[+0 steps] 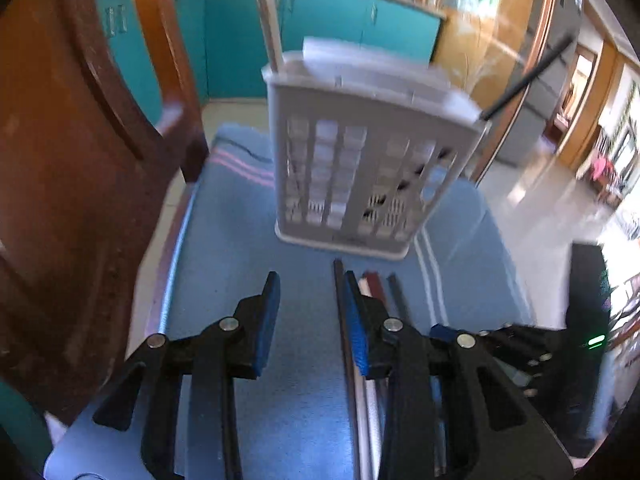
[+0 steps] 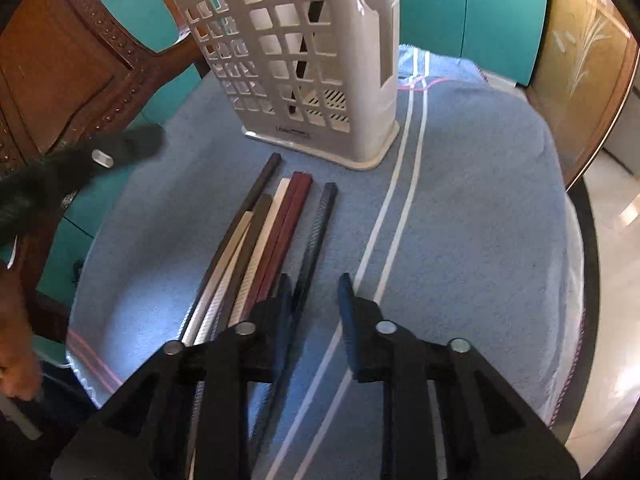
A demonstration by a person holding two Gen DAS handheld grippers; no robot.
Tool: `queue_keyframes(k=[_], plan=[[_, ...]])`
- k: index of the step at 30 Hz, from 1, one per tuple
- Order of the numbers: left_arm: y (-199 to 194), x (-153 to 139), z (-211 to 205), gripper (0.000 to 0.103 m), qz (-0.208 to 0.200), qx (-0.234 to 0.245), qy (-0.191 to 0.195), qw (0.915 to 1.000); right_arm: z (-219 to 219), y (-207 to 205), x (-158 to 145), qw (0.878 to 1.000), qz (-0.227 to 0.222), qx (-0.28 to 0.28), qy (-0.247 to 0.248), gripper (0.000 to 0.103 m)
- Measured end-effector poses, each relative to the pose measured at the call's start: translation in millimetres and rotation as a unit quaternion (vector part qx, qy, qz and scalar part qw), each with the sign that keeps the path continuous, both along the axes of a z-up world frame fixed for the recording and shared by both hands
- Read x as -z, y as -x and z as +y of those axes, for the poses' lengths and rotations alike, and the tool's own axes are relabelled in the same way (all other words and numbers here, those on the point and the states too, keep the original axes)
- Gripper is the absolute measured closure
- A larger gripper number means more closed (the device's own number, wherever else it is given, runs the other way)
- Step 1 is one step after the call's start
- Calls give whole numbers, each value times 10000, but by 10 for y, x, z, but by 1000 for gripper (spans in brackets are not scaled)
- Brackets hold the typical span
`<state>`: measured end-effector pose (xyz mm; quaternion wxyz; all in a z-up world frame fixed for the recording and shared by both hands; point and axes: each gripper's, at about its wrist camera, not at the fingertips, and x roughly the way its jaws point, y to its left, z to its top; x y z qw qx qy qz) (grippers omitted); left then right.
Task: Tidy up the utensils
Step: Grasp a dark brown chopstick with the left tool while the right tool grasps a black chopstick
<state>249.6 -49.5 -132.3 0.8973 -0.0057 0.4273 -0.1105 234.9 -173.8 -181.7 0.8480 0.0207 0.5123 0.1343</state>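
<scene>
A white slotted utensil holder (image 1: 360, 160) (image 2: 316, 60) stands upright on the blue cloth (image 1: 236, 240) (image 2: 472, 208). A pale chopstick (image 1: 267, 20) and a black chopstick (image 1: 528, 76) stick out of its top. Several loose chopsticks (image 2: 276, 224) (image 1: 380, 286) lie side by side in front of it: black, white, dark red and dark grey. My left gripper (image 1: 311, 284) is open just above the cloth, a black chopstick lying along its right finger's inner side. My right gripper (image 2: 315, 284) is open over the near ends, the dark grey chopstick (image 2: 320, 224) running into its gap beside the left finger, not pinched.
A carved wooden chair (image 1: 80, 160) (image 2: 80, 64) stands close on the left. Teal cabinets (image 1: 328, 20) (image 2: 480, 12) line the back. The cloth-covered table's round edge (image 2: 588, 240) drops to a pale floor on the right. A hand (image 2: 16, 360) shows low at the left of the right wrist view.
</scene>
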Motion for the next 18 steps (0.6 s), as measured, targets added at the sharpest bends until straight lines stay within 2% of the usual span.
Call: queue_keyframes(k=[4,8,14,15,16,18], plan=[[-197,216,-31,70,379,38,78,9992,112,26,-2,9996,-27,-160,217,80],[-376,346,-117,70,668,136,314,9972,61,49,15,9999,62,-91,28,80],[-546,561,-257,71,844,114,-10,9964,-98,-36,-43,9995,177,54,-271,80],[-555,560,-272,76,849,122,-100,9963,-114,-37,-50,9993,173,80,-306,80],[-547,558,-266,87,848,114,-145,9962,-141,-41,-59,9992,169,98,-342,80],[-538,561,-252,94,927,136,-77,9956,-217,-70,-97,9989,125,124,-423,79]])
